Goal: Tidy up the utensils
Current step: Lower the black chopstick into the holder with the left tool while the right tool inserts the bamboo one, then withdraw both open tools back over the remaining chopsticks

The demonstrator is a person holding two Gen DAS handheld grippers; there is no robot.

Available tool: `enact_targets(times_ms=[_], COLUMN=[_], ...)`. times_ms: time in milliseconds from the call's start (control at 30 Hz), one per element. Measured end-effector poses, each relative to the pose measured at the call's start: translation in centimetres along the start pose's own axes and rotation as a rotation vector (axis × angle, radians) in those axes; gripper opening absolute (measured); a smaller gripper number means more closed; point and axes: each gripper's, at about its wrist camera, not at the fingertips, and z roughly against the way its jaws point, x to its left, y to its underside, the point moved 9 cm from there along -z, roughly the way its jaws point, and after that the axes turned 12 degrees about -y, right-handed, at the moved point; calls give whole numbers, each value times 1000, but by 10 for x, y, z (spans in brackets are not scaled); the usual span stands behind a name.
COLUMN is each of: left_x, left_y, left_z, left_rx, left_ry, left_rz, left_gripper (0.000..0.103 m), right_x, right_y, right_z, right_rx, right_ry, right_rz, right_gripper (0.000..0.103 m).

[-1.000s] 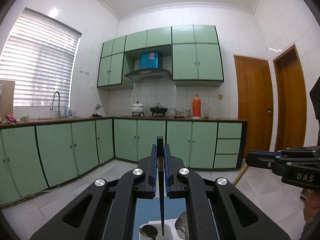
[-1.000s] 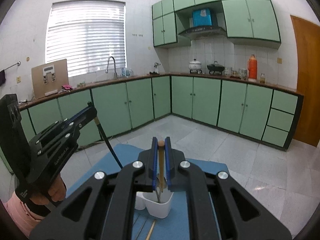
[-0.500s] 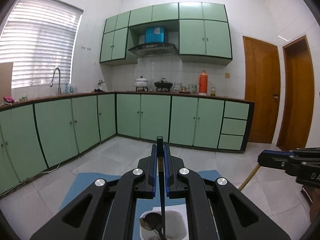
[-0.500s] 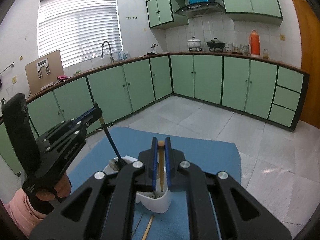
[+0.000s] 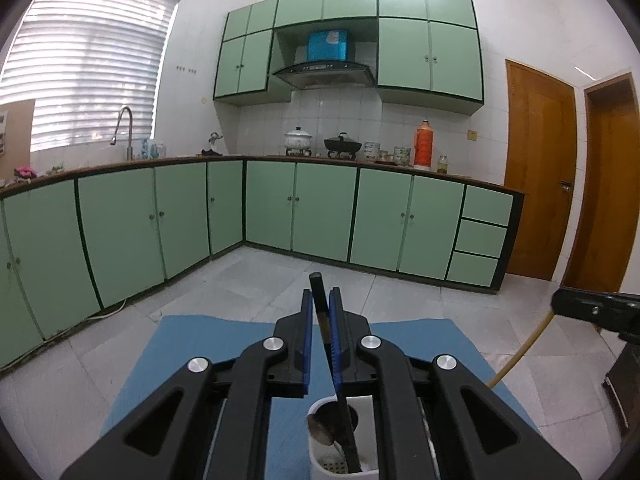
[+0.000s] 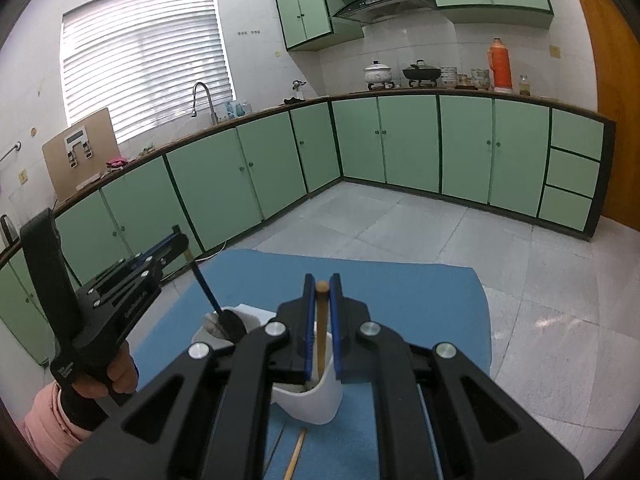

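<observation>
A white utensil holder (image 5: 344,438) (image 6: 310,396) stands on a blue mat (image 5: 192,352) (image 6: 404,292). My left gripper (image 5: 321,300) has its jaws slightly parted around a dark-handled spoon (image 5: 334,360); the handle leans loose between them and the bowl sits in the holder. In the right wrist view the left gripper (image 6: 176,240) and the spoon (image 6: 216,308) are at the left. My right gripper (image 6: 321,284) holds a wooden-handled utensil (image 6: 321,328) whose lower end is inside the holder; its jaws look slightly apart.
A wooden chopstick (image 6: 295,454) lies on the mat in front of the holder. Green kitchen cabinets (image 5: 320,208) line the walls beyond a tiled floor (image 6: 440,232). A wooden door (image 5: 540,168) is at the right.
Both grippers have tilted down toward the holder. The left jaws have parted slightly and the spoon now leans, its bowl lower in the holder.
</observation>
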Motion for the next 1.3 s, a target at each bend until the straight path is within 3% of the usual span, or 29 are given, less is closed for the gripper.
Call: enact_targets(times_ms=[300, 500, 600, 667, 867, 1300], left_x=[22, 30, 36, 40, 48, 55], left_y=[9, 11, 13, 13, 15, 37], left_z=[1, 9, 13, 15, 31, 70], left_rx=[15, 10, 20, 23, 8, -3], left_ry=[-16, -23, -17, -14, -3, 14], left_rz=[34, 41, 65, 79, 96, 74], left_gripper=[11, 23, 31, 39, 53, 67], right_x=[-1, 0, 1, 3, 9, 8], right_y=[7, 14, 15, 16, 16, 48], right_z=[9, 12, 15, 19, 32, 65], right_rx=[-7, 0, -7, -18, -48, -84], right_ry=[-6, 8, 11, 19, 35, 43], right_rz=[-13, -15, -14, -11, 8, -9], right_gripper=[7, 11, 20, 33, 48, 56])
